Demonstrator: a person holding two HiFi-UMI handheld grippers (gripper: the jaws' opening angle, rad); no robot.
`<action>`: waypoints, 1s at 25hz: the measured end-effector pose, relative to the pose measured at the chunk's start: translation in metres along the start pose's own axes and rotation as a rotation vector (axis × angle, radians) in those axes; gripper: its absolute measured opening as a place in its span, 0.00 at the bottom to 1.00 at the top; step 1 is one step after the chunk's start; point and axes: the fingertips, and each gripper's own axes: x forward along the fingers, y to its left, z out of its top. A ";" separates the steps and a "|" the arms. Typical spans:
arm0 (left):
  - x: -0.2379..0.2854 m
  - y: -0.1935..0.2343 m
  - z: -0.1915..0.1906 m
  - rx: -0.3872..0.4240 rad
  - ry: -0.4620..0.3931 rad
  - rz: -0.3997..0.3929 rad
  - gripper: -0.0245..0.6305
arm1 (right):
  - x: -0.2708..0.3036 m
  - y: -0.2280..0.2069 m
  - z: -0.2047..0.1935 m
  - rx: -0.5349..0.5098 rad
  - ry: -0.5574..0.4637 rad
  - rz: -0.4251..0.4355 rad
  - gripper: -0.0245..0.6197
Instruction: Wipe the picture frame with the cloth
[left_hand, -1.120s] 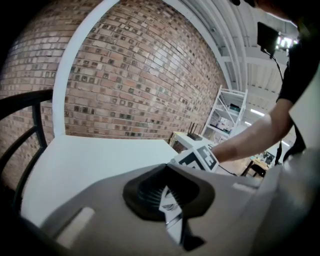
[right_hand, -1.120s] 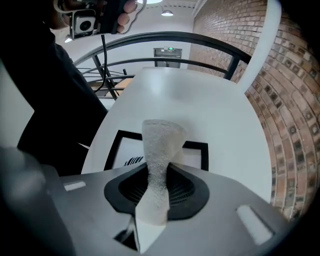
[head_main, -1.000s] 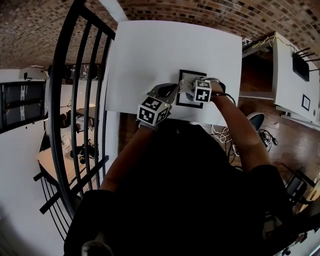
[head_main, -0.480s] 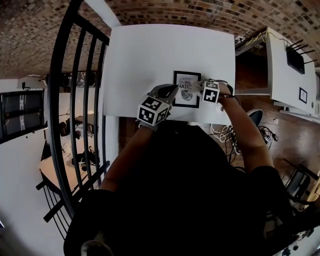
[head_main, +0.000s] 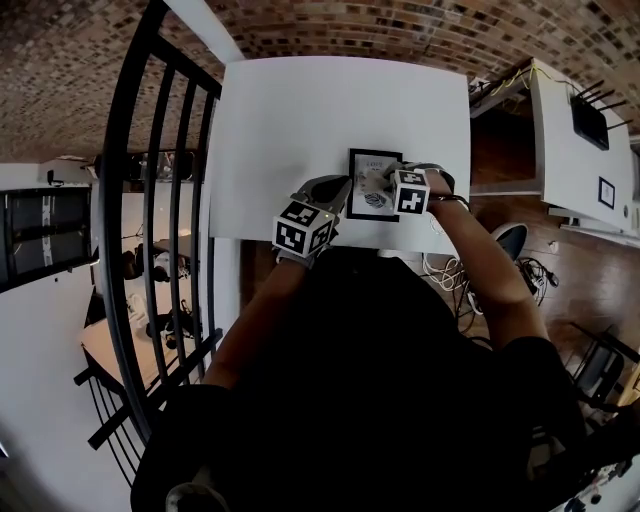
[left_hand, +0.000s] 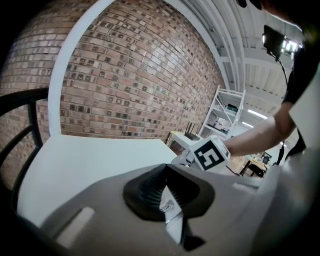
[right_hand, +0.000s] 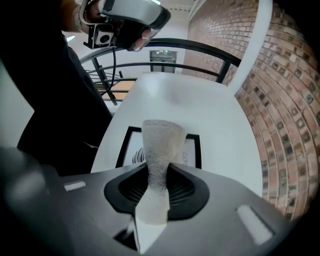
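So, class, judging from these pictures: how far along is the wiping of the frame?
Done: right claw grips the cloth; left claw pinches the frame by its edge. In hand: the cloth is over the print. Left: how much remains unwiped cannot be told.

I'm looking down on a white rectangular surface (head_main: 300, 130) whose far side stands against a brick wall (head_main: 400, 25). A picture frame (head_main: 362, 200) with a black border lies face up on it, close to the near edge and a little right of the middle. In the right gripper view, plain white surface (right_hand: 215, 110) stretches beyond the frame (right_hand: 129, 150) toward the far edge. The left gripper view shows the same white top (left_hand: 85, 160) reaching the brick wall (left_hand: 140, 75).
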 end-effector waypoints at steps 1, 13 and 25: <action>-0.001 0.001 0.000 -0.002 -0.002 0.005 0.04 | 0.001 0.003 0.011 -0.020 -0.011 0.006 0.18; -0.011 0.011 -0.002 -0.020 -0.012 0.028 0.04 | 0.045 0.044 0.038 -0.134 0.046 0.097 0.18; 0.003 0.005 -0.002 -0.005 0.002 -0.014 0.04 | 0.030 0.050 -0.010 -0.039 0.091 0.087 0.18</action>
